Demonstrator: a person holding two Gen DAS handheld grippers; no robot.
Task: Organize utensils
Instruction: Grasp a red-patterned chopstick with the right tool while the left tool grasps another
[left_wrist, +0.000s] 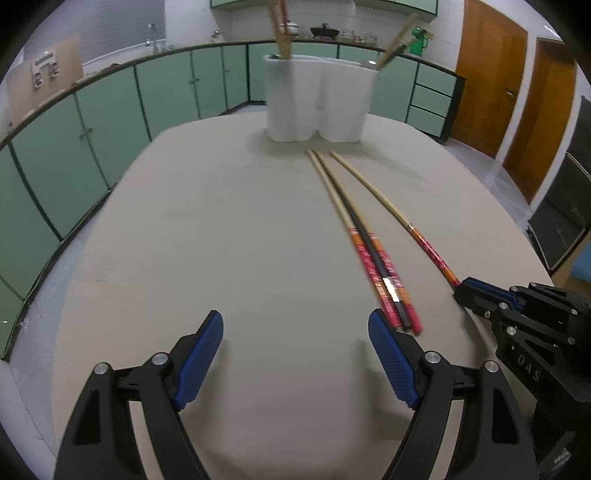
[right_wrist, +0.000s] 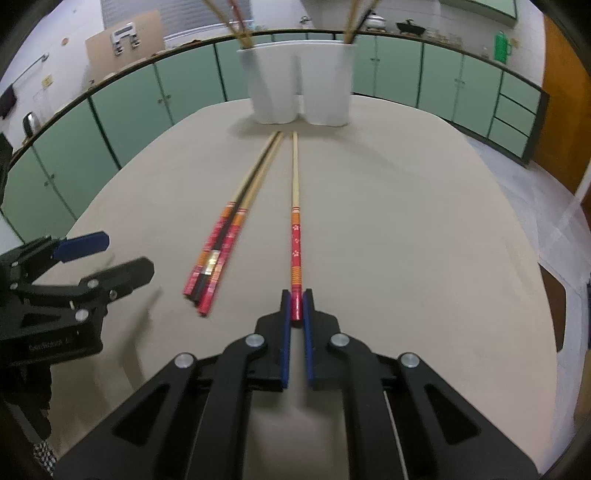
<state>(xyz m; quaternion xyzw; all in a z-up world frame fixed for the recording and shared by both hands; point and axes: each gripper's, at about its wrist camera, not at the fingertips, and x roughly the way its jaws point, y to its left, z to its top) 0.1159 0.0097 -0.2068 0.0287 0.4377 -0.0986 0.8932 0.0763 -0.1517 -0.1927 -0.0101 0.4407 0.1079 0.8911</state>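
Probably a kitchen: green cabinets (left_wrist: 218, 79), counter with pots (left_wrist: 324, 31)

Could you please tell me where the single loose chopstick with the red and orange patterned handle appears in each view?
Left wrist: the single red-handled chopstick runs right of centre to the right gripper.
Right wrist: it lies centre, handle end clamped.
Shared landmark: white two-compartment holder.

right gripper (right_wrist: 297, 301) clamped on single chopstick (right_wrist: 294, 206); chopstick bundle (right_wrist: 221, 243) beside, white holder (right_wrist: 299, 83) beyond
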